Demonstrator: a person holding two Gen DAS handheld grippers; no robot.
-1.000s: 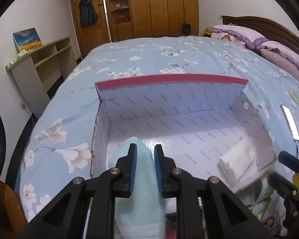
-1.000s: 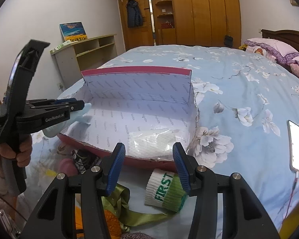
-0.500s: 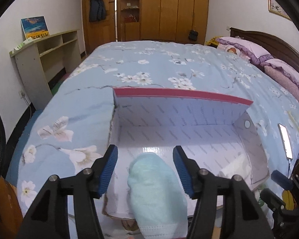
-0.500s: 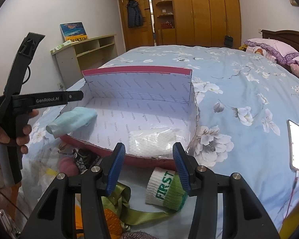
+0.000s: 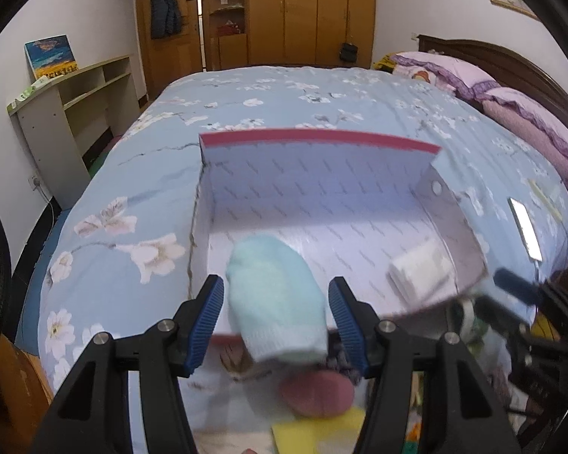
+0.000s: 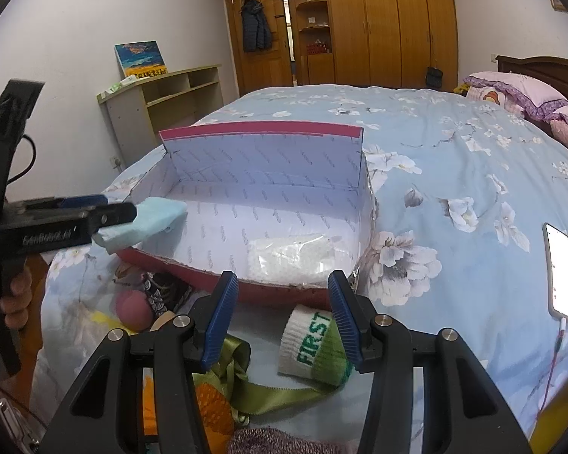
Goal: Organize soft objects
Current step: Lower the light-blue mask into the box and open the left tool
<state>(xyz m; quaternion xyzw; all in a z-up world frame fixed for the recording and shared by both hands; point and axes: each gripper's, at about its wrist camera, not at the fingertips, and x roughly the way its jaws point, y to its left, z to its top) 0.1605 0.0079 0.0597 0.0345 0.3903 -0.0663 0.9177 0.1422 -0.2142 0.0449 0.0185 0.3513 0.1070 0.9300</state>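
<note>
A light blue sock [image 5: 276,302] lies over the near left rim of the open red-edged box [image 5: 322,140], half inside it; it also shows in the right wrist view [image 6: 147,223]. My left gripper [image 5: 276,314] is open, its fingers either side of the sock without gripping it. A white rolled cloth [image 5: 422,274] lies in the box at the right, also seen in the right wrist view [image 6: 291,255]. My right gripper [image 6: 282,314] is open and empty, just above a white and green "FIRST" sock [image 6: 314,344] in front of the box [image 6: 261,130].
The box stands on a blue flowered bed [image 6: 454,159]. In front of it lie a pink ball [image 6: 134,308], a green ribbon [image 6: 253,386], an orange item [image 6: 212,412] and a mauve knit piece [image 6: 280,440]. A lit phone [image 6: 560,270] lies at the right. Shelves [image 5: 75,113] stand left.
My left gripper opened and let go of the light blue sock, which now rests on the box's near left rim. The gripper drew back a little. The right gripper stayed put.
</note>
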